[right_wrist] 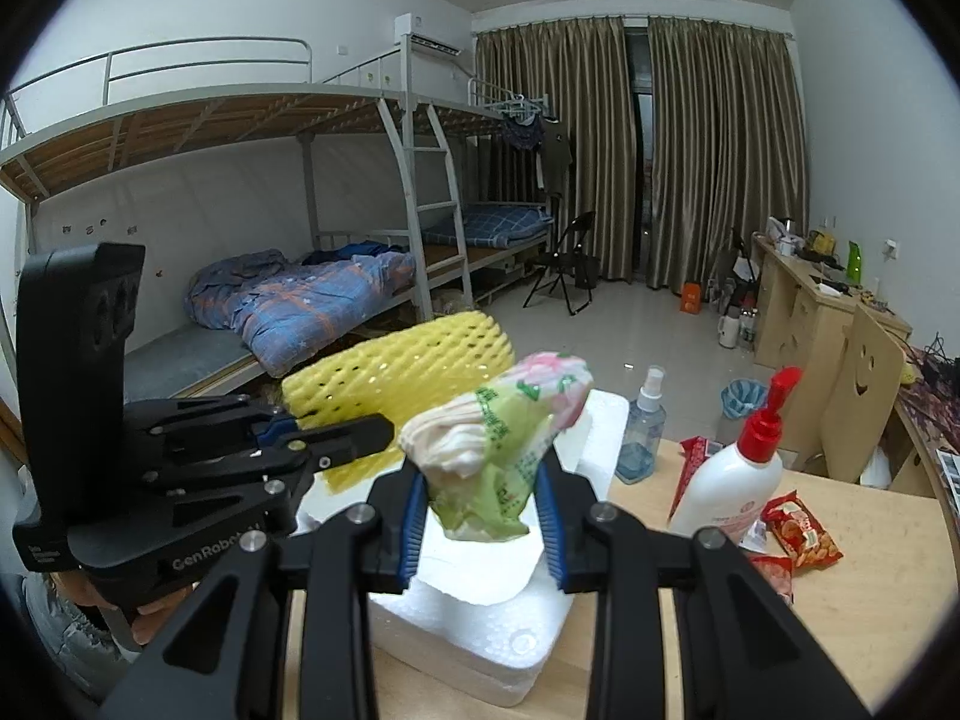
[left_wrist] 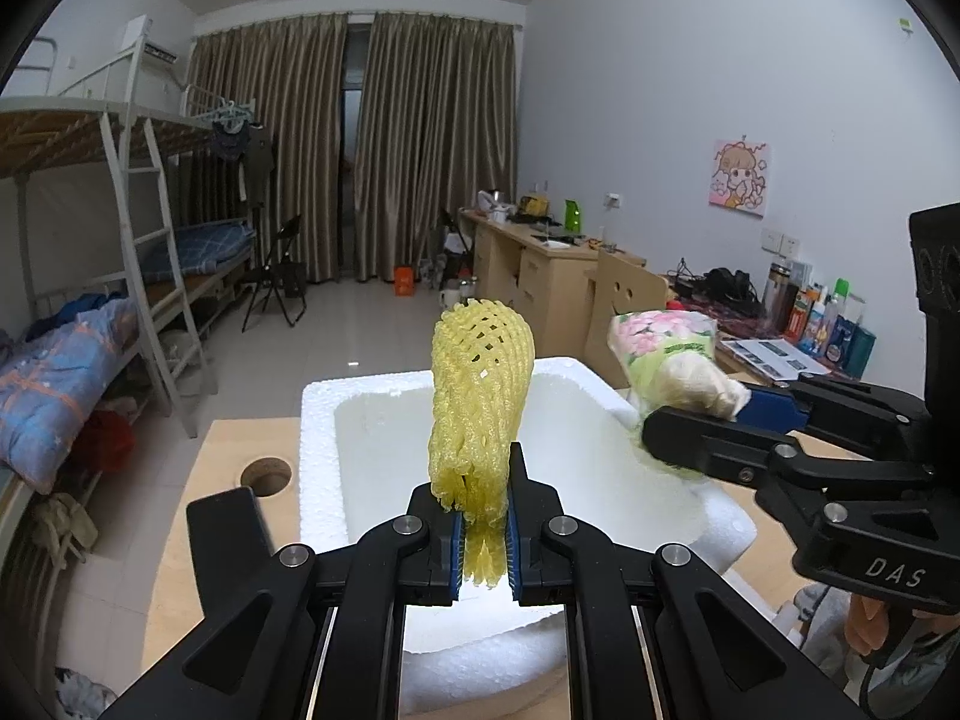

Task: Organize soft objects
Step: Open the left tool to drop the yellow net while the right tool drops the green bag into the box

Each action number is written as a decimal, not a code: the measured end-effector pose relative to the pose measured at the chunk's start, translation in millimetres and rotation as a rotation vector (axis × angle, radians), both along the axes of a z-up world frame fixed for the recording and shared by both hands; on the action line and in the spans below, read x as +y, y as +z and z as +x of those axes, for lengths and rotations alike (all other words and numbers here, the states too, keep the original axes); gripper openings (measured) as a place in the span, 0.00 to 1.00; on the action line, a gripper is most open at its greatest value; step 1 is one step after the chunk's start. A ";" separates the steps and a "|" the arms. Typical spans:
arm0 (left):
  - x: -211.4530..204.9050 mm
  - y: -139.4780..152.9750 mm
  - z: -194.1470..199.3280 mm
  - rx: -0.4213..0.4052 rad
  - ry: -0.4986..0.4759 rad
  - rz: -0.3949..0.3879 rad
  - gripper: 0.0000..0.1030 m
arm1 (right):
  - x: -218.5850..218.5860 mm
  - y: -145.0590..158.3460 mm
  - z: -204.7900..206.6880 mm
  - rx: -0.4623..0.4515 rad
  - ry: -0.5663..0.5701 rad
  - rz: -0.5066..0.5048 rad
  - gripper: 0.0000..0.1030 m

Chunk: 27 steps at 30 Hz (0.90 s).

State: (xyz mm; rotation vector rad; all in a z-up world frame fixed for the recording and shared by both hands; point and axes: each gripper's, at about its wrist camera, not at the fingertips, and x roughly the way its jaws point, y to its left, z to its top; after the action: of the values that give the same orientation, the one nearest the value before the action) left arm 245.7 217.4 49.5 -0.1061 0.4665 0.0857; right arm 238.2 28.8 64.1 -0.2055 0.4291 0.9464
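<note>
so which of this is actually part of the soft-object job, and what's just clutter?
In the job:
yellow foam net, held by left gripper
tissue pack, held by right gripper
white foam box

Lying about:
lotion pump bottle
spray bottle
snack packets

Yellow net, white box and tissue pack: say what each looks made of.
Yellow net: soft foam mesh, matte; open diamond holes, squashed flat between the left gripper pads.
White box: likely expanded polystyrene; beaded, crumbly rim, dull white.
Tissue pack: thin glossy printed plastic film, crinkled, with white paper folds showing at its open end, pinched in the right gripper.
</note>
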 end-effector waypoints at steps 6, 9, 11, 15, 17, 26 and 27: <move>1.0 -2.5 -0.6 0.015 0.022 0.007 0.47 | -1.7 2.7 3.5 -0.002 -0.014 0.006 0.36; 2.2 -0.4 -7.4 -0.029 0.040 0.015 0.78 | -2.8 3.4 3.1 -0.006 -0.017 0.008 0.36; 2.5 2.2 -11.9 -0.049 0.040 0.019 0.81 | -2.7 3.8 3.2 -0.008 -0.017 0.009 0.36; 6.4 5.6 -22.8 -0.080 0.063 0.020 0.88 | -1.3 3.6 4.5 -0.009 -0.018 0.008 0.36; 6.3 7.2 -28.2 -0.093 0.078 0.036 0.89 | -0.4 2.0 3.7 -0.011 -0.016 0.003 0.36; 15.2 13.9 -52.3 -0.132 0.131 0.066 0.94 | 17.5 -0.7 4.7 0.007 0.013 -0.025 0.36; 16.9 14.2 -55.1 -0.134 0.134 0.066 0.95 | 19.5 -1.4 5.9 0.014 0.016 -0.025 0.36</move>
State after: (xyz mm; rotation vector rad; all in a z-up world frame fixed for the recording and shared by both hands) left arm 190.6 234.3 63.7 -0.0777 0.3223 0.2243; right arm 244.1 48.3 62.7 -0.2257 0.4531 0.9588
